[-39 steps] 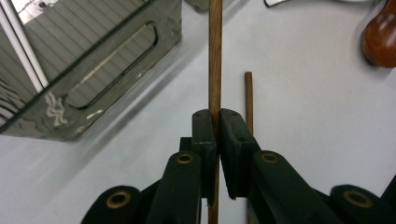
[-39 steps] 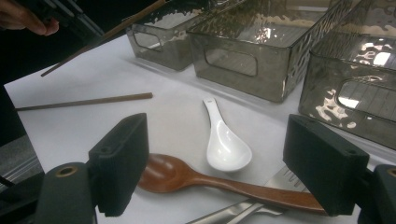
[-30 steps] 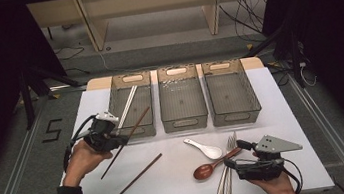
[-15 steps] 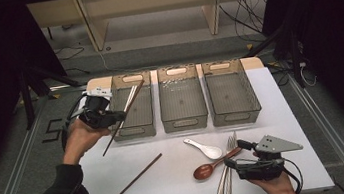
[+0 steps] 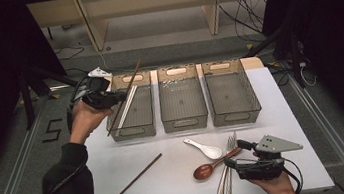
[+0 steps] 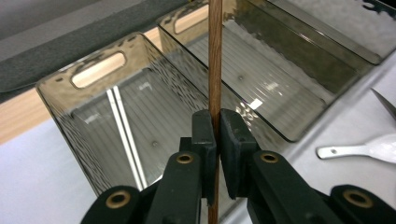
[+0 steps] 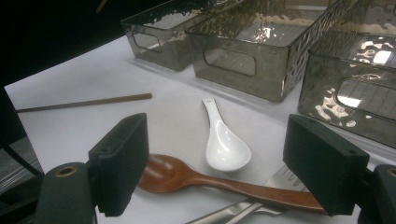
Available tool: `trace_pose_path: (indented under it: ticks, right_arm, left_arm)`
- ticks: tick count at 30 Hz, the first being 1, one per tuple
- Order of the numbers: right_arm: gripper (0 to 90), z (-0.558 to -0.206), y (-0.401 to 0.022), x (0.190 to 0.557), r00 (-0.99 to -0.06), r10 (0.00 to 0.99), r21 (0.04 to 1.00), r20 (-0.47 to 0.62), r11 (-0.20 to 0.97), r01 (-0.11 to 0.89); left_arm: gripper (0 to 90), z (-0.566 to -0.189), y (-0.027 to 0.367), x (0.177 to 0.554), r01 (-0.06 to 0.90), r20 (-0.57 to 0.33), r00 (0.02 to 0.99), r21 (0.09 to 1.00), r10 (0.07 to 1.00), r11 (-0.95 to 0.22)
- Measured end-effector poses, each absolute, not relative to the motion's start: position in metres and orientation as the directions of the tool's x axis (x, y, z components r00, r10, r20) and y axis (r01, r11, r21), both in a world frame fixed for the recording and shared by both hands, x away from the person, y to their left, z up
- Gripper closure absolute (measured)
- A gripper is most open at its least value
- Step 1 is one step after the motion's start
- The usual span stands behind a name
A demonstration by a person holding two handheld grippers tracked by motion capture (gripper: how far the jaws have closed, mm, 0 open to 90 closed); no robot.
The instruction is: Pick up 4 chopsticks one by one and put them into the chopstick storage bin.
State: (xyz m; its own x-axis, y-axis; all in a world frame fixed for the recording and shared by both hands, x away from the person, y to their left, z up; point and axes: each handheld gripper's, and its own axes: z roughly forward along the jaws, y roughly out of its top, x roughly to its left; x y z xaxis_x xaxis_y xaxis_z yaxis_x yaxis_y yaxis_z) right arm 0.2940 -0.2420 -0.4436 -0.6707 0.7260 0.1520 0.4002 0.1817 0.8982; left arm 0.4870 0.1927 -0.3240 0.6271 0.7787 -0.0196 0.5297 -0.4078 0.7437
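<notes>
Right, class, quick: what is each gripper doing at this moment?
Left gripper: closed on a brown chopstick above the left bin.
Right gripper: open, holding nothing, over the wooden spoon.

White table (image 5: 170, 178) bears three bins (image 5: 182, 98), chopstick (image 5: 130, 184), spoons (image 5: 206, 149), forks (image 5: 227, 176).

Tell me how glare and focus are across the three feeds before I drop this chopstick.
High view: surroundings dark, white table evenly lit, everything small. Left gripper view: chopstick in the left claw is sharp; bright glints on the left bin floor. Right gripper view: strong reflections on the bin walls; right claw pads close and soft, white spoon clear.
</notes>
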Motion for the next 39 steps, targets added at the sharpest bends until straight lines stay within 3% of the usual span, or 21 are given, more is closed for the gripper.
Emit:
trace_pose_path:
  ticks: [15,39]
  right_arm:
    - [23.2,-0.444,-0.242,0.294,-0.672,0.725,0.898,0.153,0.181,0.400]
    - [23.2,-0.444,-0.242,0.294,-0.672,0.724,0.898,0.155,0.180,0.401]
  left_arm:
    - [84.2,-0.335,0.193,0.517,0.538,-0.003,0.574,0.755,0.819,-0.374]
    - [84.0,-0.370,0.191,0.526,0.541,0.020,0.545,0.756,0.838,-0.369]
